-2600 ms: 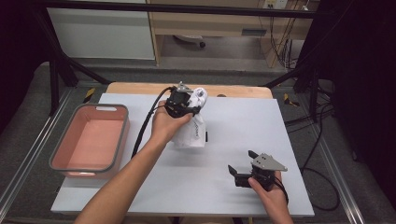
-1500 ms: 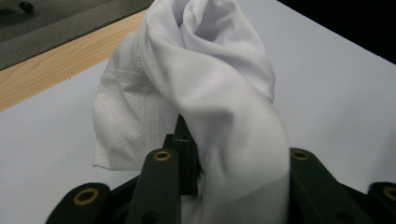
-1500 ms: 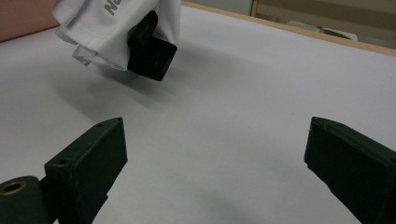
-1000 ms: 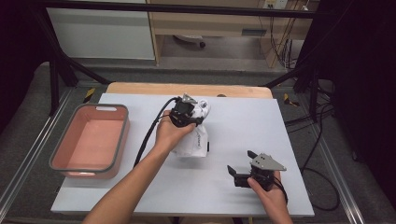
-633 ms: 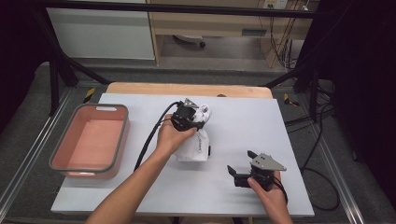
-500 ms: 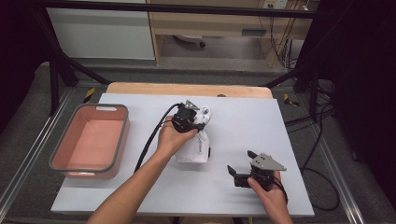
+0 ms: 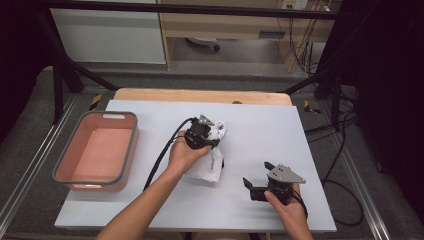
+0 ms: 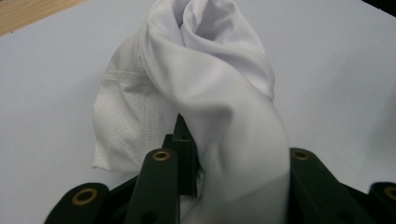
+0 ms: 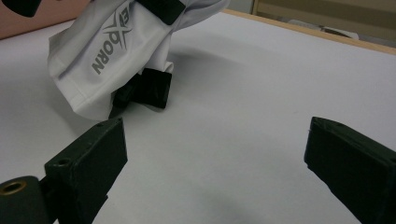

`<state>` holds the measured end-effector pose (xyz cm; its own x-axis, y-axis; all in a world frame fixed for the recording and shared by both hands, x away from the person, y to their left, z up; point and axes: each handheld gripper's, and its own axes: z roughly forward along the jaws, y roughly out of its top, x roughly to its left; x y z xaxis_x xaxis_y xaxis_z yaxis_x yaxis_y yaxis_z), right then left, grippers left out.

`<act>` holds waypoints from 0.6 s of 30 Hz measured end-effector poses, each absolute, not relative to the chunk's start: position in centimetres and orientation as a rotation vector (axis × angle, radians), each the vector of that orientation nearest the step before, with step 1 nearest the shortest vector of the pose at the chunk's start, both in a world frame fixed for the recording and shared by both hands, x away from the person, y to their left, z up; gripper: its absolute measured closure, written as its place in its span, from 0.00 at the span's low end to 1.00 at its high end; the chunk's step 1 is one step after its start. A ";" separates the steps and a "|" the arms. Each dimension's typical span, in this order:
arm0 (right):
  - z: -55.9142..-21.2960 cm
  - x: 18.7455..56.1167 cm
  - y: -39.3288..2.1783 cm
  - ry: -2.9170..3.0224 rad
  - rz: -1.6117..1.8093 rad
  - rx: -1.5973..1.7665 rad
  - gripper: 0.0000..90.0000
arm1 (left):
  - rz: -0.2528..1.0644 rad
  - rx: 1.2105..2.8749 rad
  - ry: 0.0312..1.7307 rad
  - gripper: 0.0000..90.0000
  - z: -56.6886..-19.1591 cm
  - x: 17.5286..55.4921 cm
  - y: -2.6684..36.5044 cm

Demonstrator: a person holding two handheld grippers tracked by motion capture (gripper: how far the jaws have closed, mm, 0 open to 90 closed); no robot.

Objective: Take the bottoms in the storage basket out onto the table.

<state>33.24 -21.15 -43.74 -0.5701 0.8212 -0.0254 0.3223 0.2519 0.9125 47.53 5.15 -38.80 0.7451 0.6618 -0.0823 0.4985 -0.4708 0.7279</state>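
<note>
On white garment (image 9: 112, 56), grey "BORN" lettering

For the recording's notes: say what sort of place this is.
Probably a lab or workshop bay set up for recording. A black metal frame surrounds the white table, loose cables hang by a wooden bench behind, and yellow-black tape marks the floor.

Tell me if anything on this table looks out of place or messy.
The white garment is bunched and twisted rather than flat, pinched in the left claw near the table's middle. The pink bin sits square at the left; nothing is spilled or damaged.
</note>
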 end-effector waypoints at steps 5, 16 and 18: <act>-43.8 33.3 -21.2 2.022 1.291 1.041 0.07 | 0.264 2.168 0.875 0.76 -39.3 47.6 5.1; -43.7 33.3 -21.2 2.020 1.288 1.034 0.07 | 0.269 2.153 0.893 0.76 -40.1 47.7 4.8; -43.7 33.2 -21.2 2.018 1.289 1.039 0.07 | 0.268 2.150 0.896 0.76 -40.2 47.6 4.7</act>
<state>33.20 -21.21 -43.74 -0.5670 0.8233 -0.0257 0.3227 0.2508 0.9127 47.64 4.75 -40.19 0.7296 0.6772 -0.0954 0.5137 -0.4507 0.7300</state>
